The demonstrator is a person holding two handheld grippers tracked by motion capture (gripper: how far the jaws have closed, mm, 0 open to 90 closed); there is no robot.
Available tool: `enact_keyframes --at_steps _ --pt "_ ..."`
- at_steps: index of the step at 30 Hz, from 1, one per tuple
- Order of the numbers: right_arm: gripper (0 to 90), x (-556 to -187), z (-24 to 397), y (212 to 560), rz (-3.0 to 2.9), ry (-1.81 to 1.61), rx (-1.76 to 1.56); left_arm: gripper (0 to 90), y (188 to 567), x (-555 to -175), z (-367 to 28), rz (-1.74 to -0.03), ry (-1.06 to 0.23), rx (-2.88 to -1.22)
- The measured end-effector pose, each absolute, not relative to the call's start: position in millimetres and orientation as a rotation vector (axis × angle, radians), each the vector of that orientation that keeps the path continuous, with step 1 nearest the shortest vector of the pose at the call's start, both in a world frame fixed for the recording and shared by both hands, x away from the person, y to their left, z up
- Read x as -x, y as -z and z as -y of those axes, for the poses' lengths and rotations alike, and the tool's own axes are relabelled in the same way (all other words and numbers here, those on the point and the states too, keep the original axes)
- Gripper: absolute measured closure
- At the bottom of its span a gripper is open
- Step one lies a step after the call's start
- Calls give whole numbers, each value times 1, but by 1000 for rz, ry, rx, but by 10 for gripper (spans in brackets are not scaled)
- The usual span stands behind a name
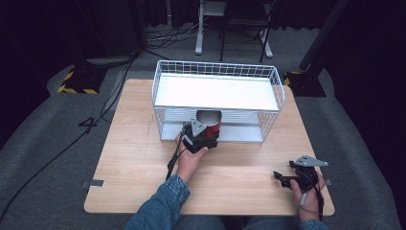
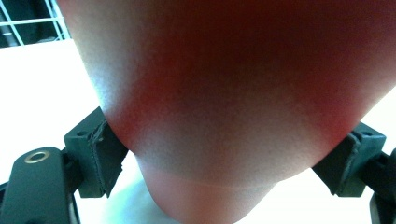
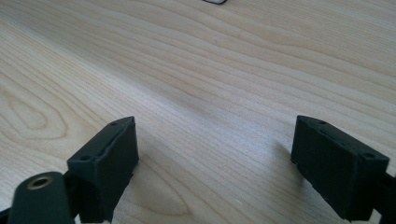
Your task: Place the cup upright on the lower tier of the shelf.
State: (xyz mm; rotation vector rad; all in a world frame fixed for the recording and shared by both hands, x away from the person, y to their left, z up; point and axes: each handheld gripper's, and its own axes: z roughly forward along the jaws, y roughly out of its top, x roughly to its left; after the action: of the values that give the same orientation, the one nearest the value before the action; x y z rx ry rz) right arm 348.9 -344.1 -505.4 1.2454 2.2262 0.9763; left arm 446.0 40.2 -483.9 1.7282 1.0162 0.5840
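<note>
White wire rack [image 1: 218, 72] stands mid-table [image 1: 134, 163]; red cup [image 1: 209, 125] at its lower shelf, clamped by left gripper [image 1: 198, 136]. Right gripper [image 1: 289, 178] spread wide, nothing held.

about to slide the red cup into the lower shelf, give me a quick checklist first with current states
1. Left gripper shut on the red cup: ok; jaws press both sides in the left gripper view.
2. Cup at the front opening of the wire rack, lower level: ok.
3. Lower shelf space behind the cup free: cannot tell.
4. Right gripper away from the rack: ok, near the front right of the table.
5. Right gripper empty: ok, jaws open over bare wood.
</note>
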Motion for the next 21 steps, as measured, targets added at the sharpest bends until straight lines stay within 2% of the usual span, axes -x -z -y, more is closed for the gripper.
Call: enact_keyframes --at_steps 21 --pt "149 -349 344 505 -2228 -976 -1249 155 492 -486 -28 -1105 -605 -1673"
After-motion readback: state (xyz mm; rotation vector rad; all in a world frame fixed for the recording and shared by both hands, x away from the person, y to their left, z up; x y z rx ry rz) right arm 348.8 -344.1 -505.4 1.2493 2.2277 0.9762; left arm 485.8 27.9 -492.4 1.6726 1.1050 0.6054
